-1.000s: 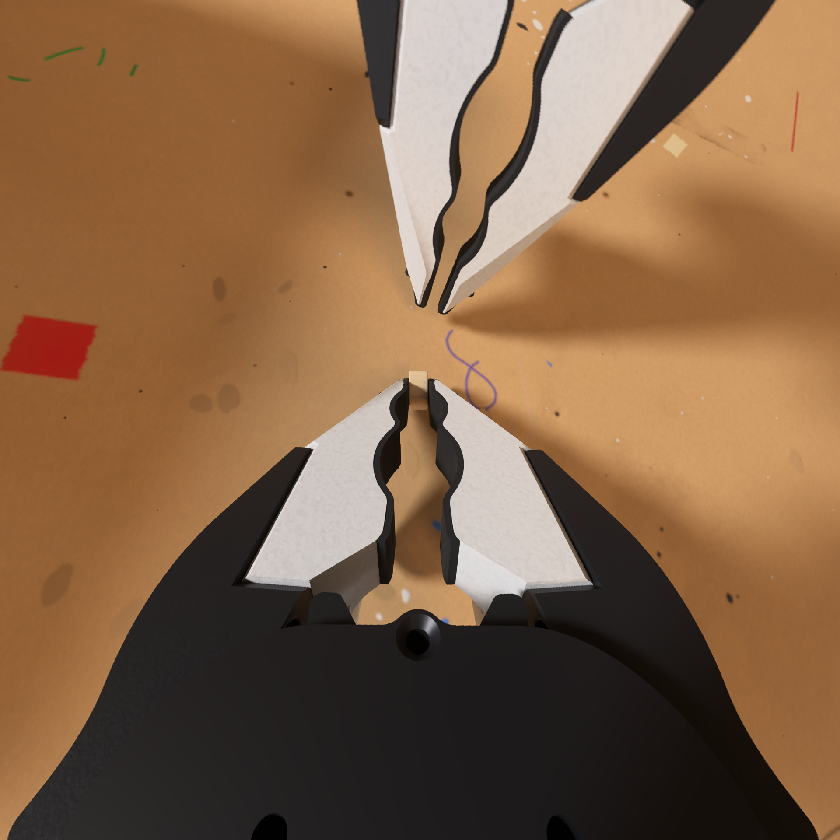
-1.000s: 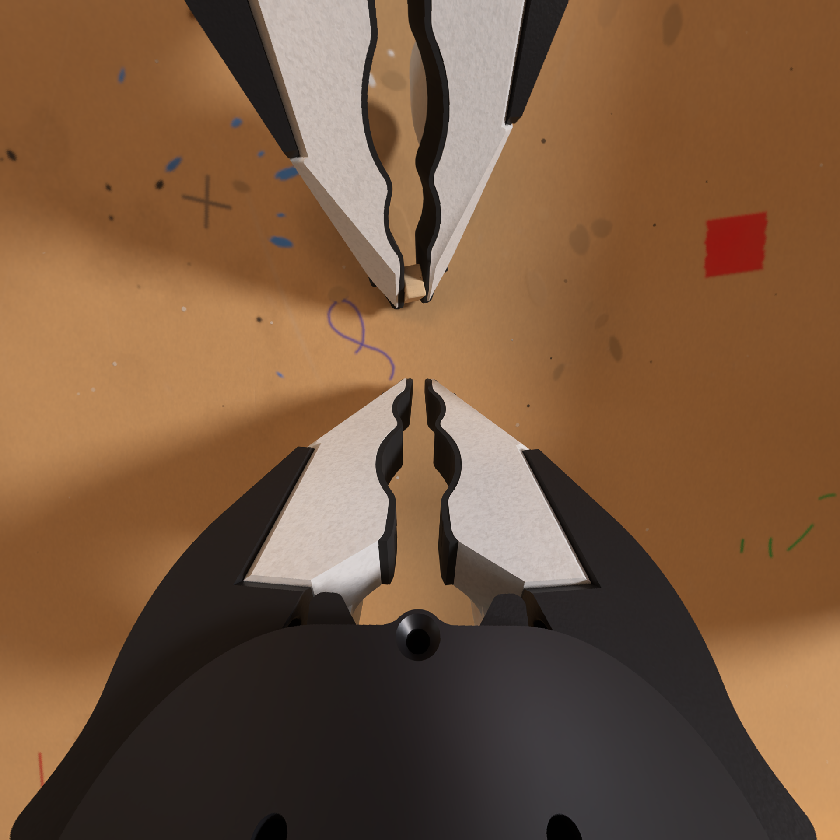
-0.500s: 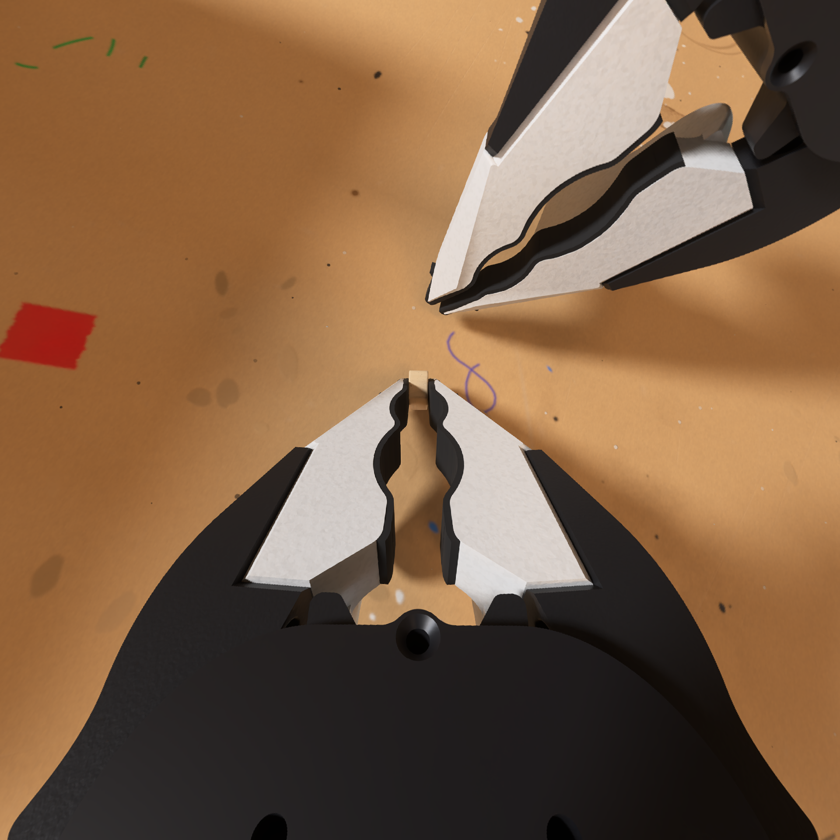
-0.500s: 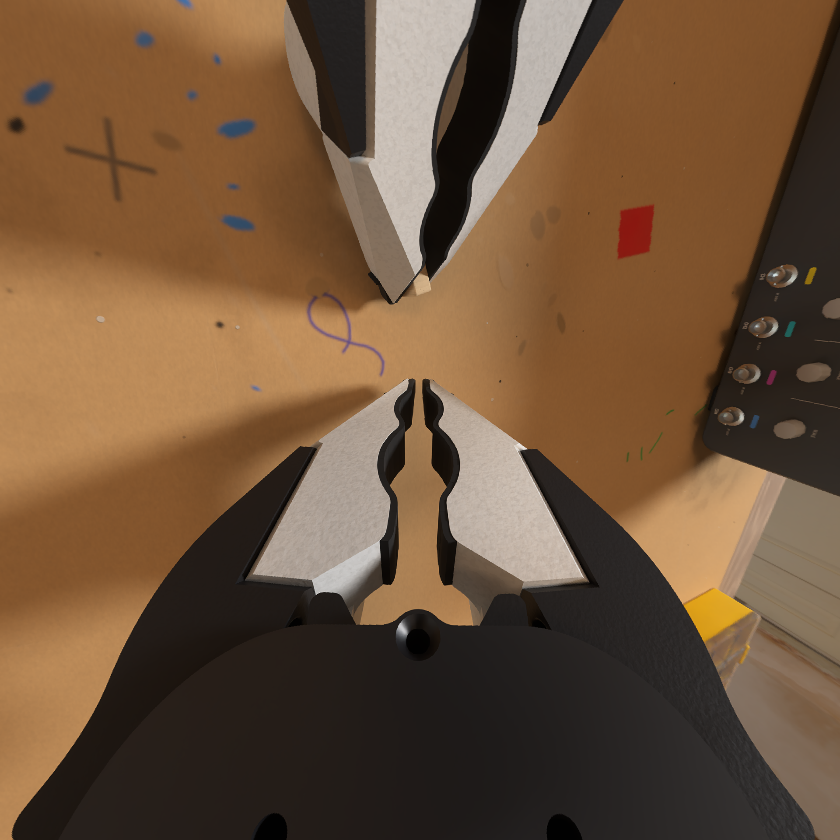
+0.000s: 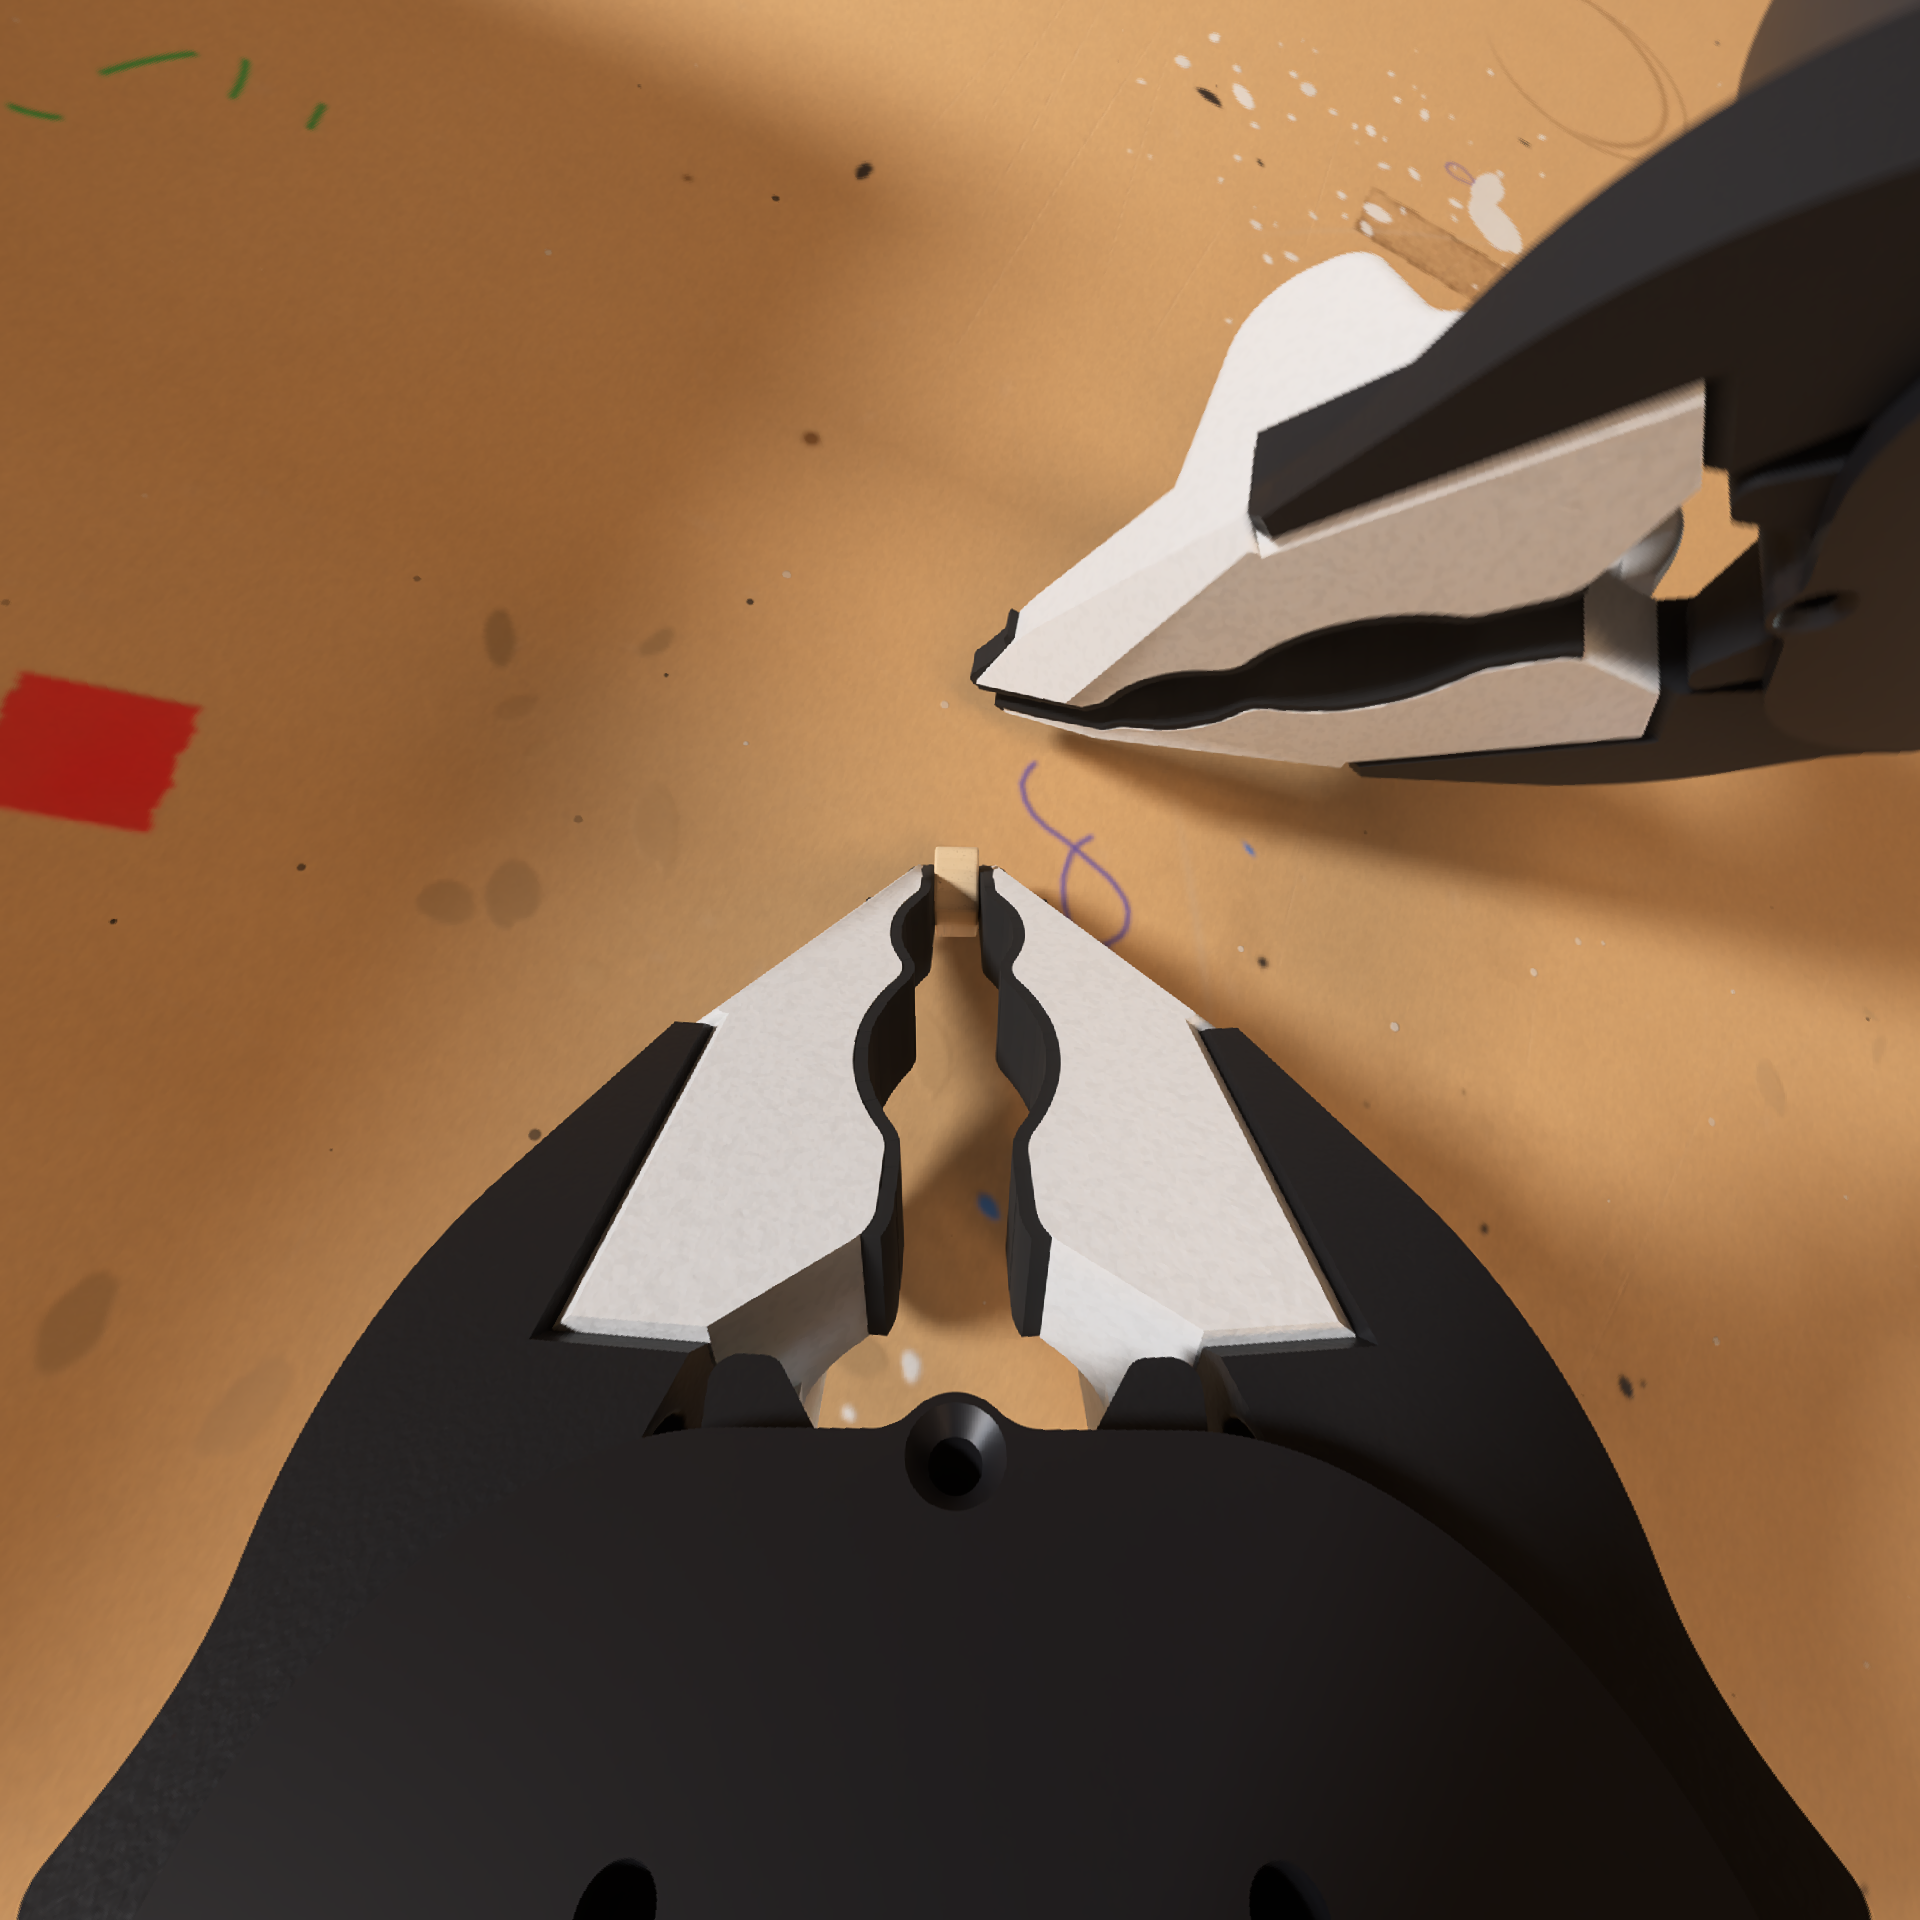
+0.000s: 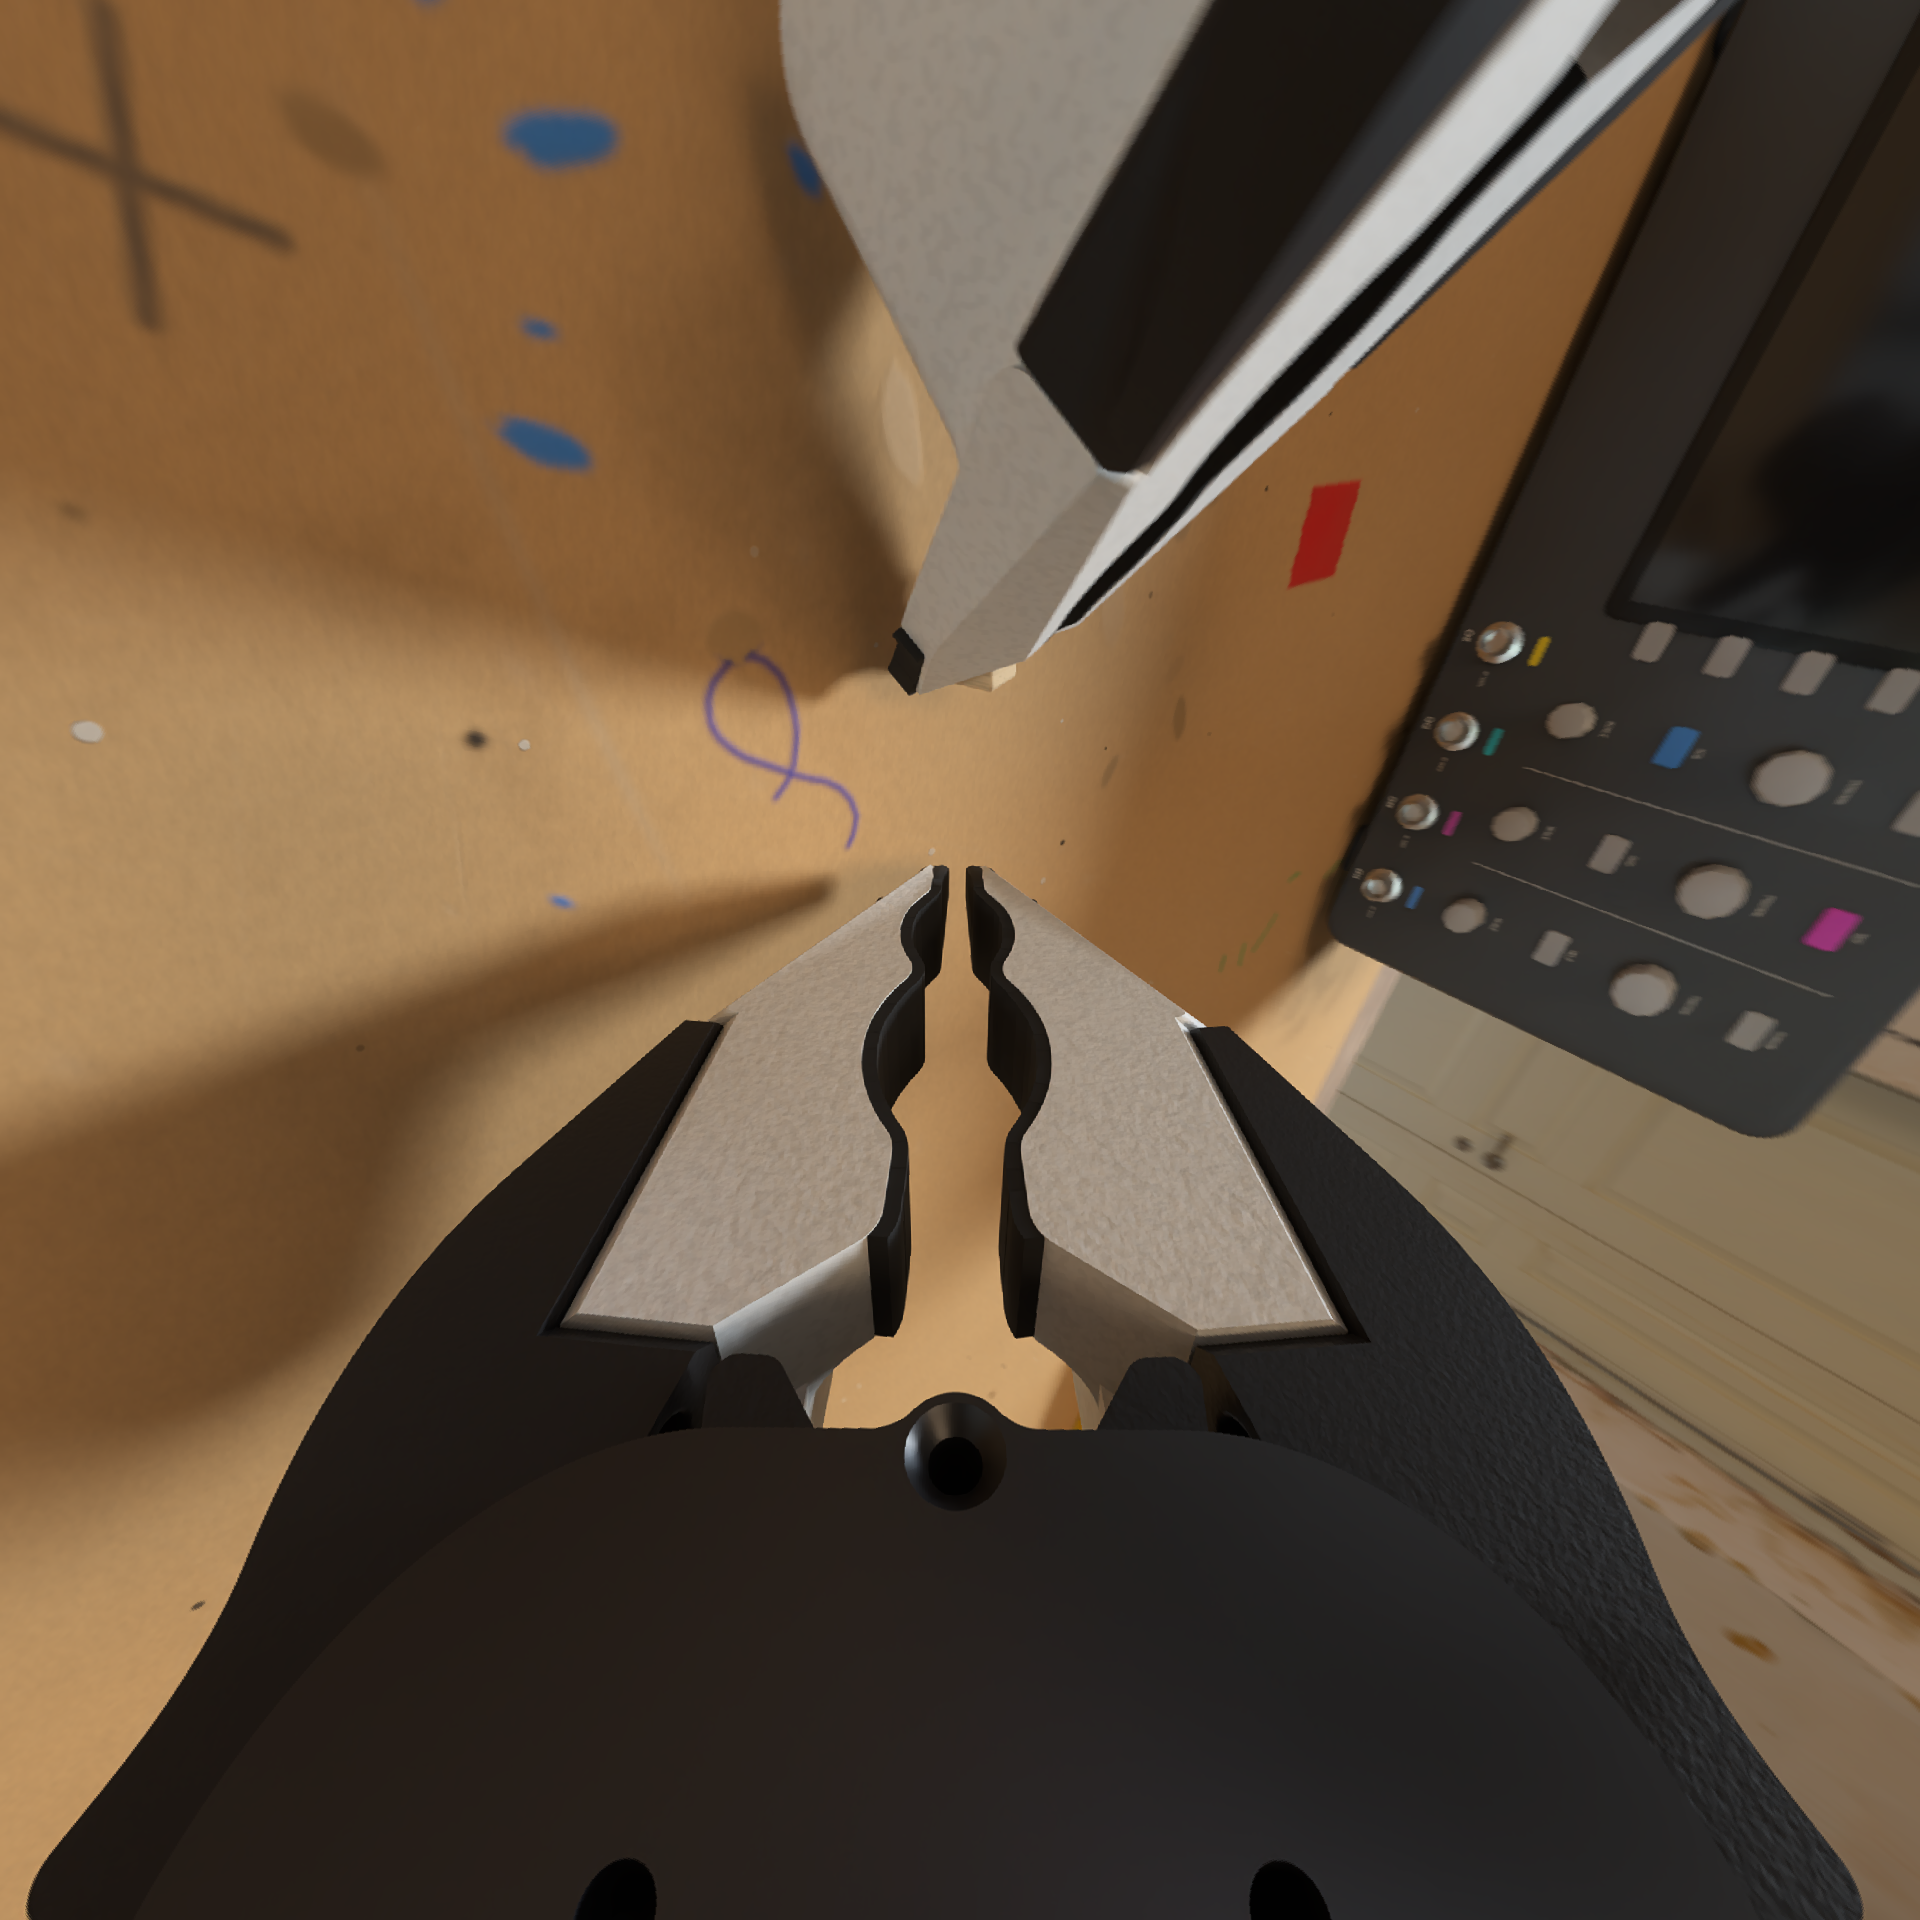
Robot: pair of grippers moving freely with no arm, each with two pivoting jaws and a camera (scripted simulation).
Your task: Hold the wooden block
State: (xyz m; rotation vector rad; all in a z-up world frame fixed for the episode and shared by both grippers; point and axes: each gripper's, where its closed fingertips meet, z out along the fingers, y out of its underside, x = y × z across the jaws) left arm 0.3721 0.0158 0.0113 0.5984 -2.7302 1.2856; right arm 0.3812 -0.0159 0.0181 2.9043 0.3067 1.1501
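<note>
Over brown table point(image 5: 623, 416), my left gripper point(image 5: 956, 883) pinches the wooden block point(image 5: 955, 873); right gripper point(image 6: 957, 878) nearly closed, holding nothing.

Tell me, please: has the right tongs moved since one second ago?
Yes. In the left wrist view the right tongs has swung rightward, away from above the purple scribble, and now lies tilted on its side.

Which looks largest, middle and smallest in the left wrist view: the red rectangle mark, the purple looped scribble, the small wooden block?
1. Red rectangle mark
2. Purple looped scribble
3. Small wooden block, partly hidden between the left gripper fingertips.
</note>
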